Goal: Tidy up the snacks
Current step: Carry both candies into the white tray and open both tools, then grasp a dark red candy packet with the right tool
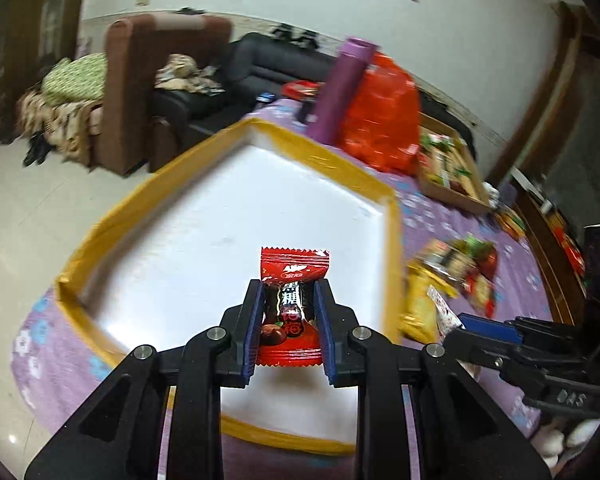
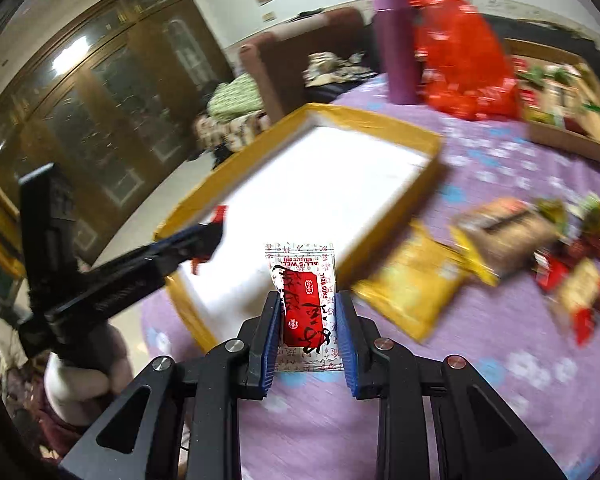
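The left tongs (image 1: 287, 324) pinch a red candy packet (image 1: 294, 276) with black lettering, its blue pads (image 1: 252, 328) pressed against both long sides, and the packet hangs above the white floor of a shallow tray (image 1: 328, 160) edged in yellow tape. The right tongs (image 2: 308, 332) grip a white sachet (image 2: 302, 264) with a red label and black brush writing, held upright between blue pads (image 2: 346, 344) just short of the tray's (image 2: 380, 120) near yellow rim, over the purple flowered cloth (image 2: 500, 360) that covers the tabletop. Seen from the right wrist camera, the left tongs (image 2: 208, 240) reach in from the left over the tray with a scrap of red showing at the tip, and a hand (image 2: 80, 380) grips the handle below. To the right of the tray lies a loose heap of snacks: a yellow bag (image 2: 412, 284) touching the tray's corner, a brownish packet (image 2: 504, 228) beside it, and smaller red and green wrappers (image 2: 588, 280) farther out, all blurred. Behind the tray stands a tall purple bottle (image 2: 396, 44), a red plastic bag (image 2: 464, 56) right beside it, and a cardboard box (image 2: 568, 132) holding more packets off to the right
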